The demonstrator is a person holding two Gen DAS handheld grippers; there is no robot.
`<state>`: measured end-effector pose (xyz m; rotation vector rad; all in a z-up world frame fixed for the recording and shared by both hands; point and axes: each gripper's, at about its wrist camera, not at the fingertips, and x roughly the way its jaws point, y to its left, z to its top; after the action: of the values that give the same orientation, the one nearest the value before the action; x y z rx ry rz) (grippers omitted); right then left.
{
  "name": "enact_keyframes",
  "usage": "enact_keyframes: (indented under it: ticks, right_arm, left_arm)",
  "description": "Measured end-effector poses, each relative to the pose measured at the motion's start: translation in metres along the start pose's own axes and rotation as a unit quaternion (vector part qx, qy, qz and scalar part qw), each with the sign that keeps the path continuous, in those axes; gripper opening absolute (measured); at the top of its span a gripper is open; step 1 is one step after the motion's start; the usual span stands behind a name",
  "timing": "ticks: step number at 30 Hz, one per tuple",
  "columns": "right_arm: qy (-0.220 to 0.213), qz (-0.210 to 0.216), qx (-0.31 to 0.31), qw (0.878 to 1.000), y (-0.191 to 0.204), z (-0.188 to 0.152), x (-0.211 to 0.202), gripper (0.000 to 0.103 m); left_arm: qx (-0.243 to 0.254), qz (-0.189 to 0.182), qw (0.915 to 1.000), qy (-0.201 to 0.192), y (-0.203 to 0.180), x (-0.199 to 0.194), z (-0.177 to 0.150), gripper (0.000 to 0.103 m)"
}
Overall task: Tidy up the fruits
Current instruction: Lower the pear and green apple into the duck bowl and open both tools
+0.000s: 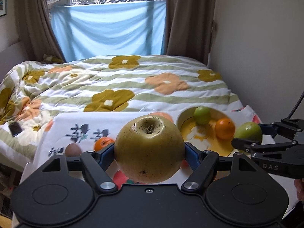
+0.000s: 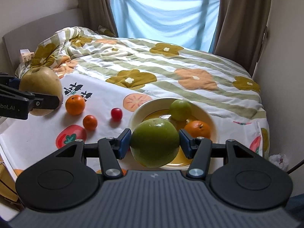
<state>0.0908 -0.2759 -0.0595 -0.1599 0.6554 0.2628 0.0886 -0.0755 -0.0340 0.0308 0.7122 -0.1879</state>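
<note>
Right wrist view: right gripper (image 2: 154, 142) clamps a green apple (image 2: 154, 142), left gripper (image 1: 149, 150) a yellow pear (image 1: 149, 150). Both are mid-carry; next, likely release into the bowl (image 2: 136, 114) just ahead.

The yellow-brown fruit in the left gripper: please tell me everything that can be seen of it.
The yellow-brown fruit is large and round, like a pear or an apple, with smooth, slightly glossy skin, fine dark specks and one dark spot low on its front. Its dimpled end, brown and dry inside, is tilted up and away from the left wrist camera. The left gripper holds it above the printed cloth, one blue-padded finger pressing on each side. Nothing else touches it.
</note>
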Motion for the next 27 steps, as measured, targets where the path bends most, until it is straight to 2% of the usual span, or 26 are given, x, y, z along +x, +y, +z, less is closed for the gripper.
enact_keyframes:
  ticks: [7,13,20,27]
  right_arm:
    - [0.007,-0.019,0.022,1.000,-0.020,0.002,0.011,0.070]
    - [0.024,-0.054,0.066,0.996,-0.031,0.002,0.024,0.069]
    - [0.040,-0.090,0.110,0.989,-0.045,0.006,0.041,0.069]
    - [0.050,-0.120,0.144,0.981,-0.057,0.005,0.056,0.069]
  left_arm:
    - [0.020,-0.037,0.9991,0.006,-0.017,0.031,0.017,0.080]
    - [0.046,-0.075,0.9958,0.025,-0.025,0.068,0.032,0.080]
    - [0.093,-0.114,0.9882,0.042,-0.038,0.111,0.046,0.079]
    - [0.144,-0.145,0.9770,0.061,-0.054,0.153,0.048,0.079]
